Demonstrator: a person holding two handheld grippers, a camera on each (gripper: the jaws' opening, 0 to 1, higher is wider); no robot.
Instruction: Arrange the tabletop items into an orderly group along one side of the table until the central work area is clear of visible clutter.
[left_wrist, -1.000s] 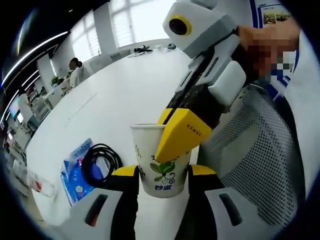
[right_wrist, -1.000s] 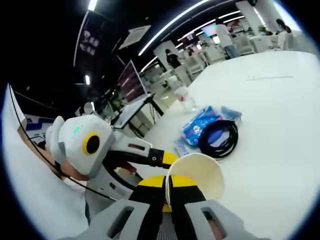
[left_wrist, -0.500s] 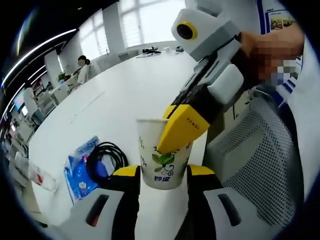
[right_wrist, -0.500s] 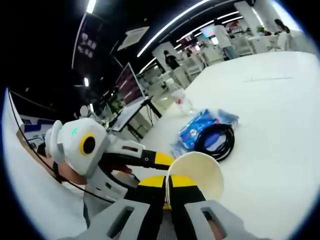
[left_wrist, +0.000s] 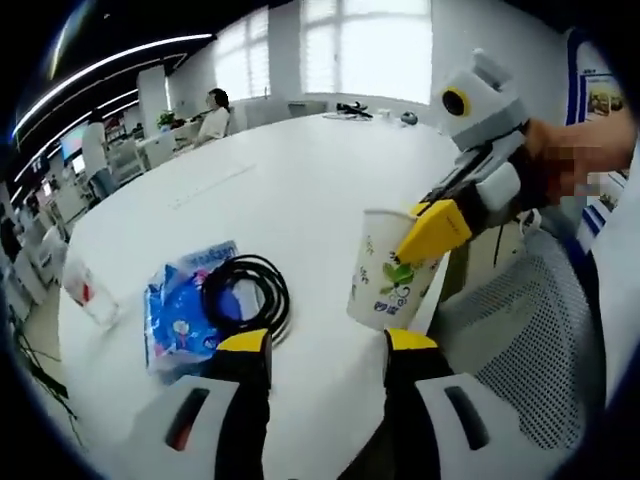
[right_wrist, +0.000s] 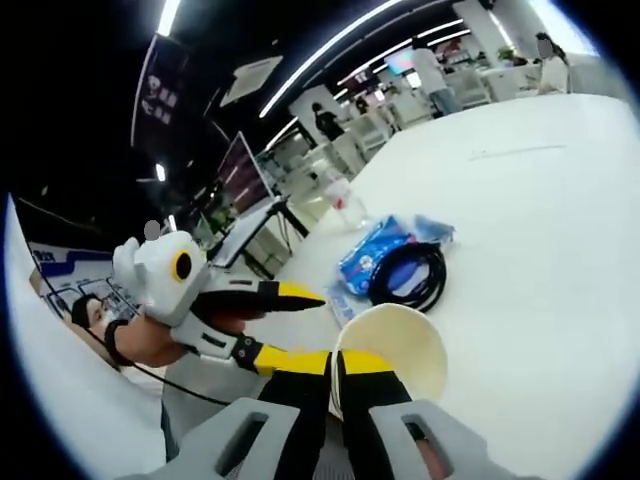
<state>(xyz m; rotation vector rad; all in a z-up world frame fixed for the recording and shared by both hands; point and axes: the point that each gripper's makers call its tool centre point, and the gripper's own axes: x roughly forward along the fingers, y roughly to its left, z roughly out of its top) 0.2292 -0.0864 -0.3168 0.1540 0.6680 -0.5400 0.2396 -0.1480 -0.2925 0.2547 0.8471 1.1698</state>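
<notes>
A white paper cup with a green leaf print hangs tilted over the white table's near edge. My right gripper is shut on its rim, one yellow jaw outside the wall. In the right gripper view the same cup opens upward, pinched at the rim by my right gripper. My left gripper stands open, short of the cup, with nothing between its jaws. From the left of the right gripper view, the left gripper reaches in, held by a hand, jaws apart.
A black cable coil lies partly on a blue packet. A clear plastic bottle lies near the table's left edge. A grey mesh chair stands to the right. People sit at desks in the background.
My left gripper has drawn back from the cup, which stood between its jaws before. The right gripper has kept hold of the cup, which now tilts, farther from the left gripper.
</notes>
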